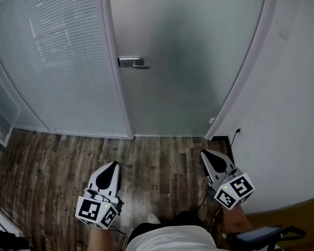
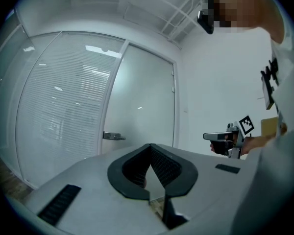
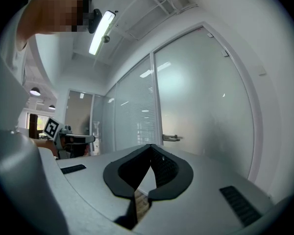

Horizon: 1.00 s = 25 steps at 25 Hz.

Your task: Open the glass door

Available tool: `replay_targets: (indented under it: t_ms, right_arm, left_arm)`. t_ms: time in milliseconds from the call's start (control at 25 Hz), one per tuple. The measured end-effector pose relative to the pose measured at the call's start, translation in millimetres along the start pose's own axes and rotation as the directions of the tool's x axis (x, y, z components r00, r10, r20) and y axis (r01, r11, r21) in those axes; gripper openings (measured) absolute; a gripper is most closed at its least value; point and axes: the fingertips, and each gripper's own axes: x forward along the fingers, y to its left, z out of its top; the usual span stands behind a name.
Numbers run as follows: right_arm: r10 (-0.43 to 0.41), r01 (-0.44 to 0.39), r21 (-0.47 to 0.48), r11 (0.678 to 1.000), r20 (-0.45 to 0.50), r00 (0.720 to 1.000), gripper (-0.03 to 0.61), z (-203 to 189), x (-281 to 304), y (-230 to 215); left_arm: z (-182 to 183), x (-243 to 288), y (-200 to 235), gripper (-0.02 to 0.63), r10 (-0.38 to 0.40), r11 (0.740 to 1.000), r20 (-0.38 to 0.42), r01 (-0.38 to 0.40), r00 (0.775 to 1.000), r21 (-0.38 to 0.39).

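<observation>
Glass door [image 1: 188, 56] at 12 o'clock, closed, handle [image 1: 134, 63] on left edge. Left gripper [image 1: 113, 165] at 7, right gripper [image 1: 204, 154] at 5, both pressed together, empty, well short of door.

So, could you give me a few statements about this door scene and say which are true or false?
The glass door is shut. True.
The right gripper grips the door handle. False: it is short of the door, jaws together, holding nothing.
The left gripper has its jaws together. True.
The floor is carpet. False: it is wood planks.
</observation>
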Motion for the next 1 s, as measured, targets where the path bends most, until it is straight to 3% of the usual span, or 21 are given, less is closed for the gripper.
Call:
replay_targets:
  t_ms: [480, 1000]
  right_arm:
    - [0.008, -0.008, 0.008, 1.000, -0.008, 1.000, -0.002, -10.2, 89.0, -40.8]
    - [0.099, -0.100, 0.014, 0.995, 0.005, 0.995, -0.002, 4.5, 204.7, -167.2]
  left_arm:
    - [-4.9, 69.1, 58.5, 0.002, 0.016, 1.000, -0.014, -0.016, 1.000, -0.022]
    - [17.7, 215.7, 85.4, 0.002, 0.093, 0.996, -0.005, -0.093, 0.996, -0.008]
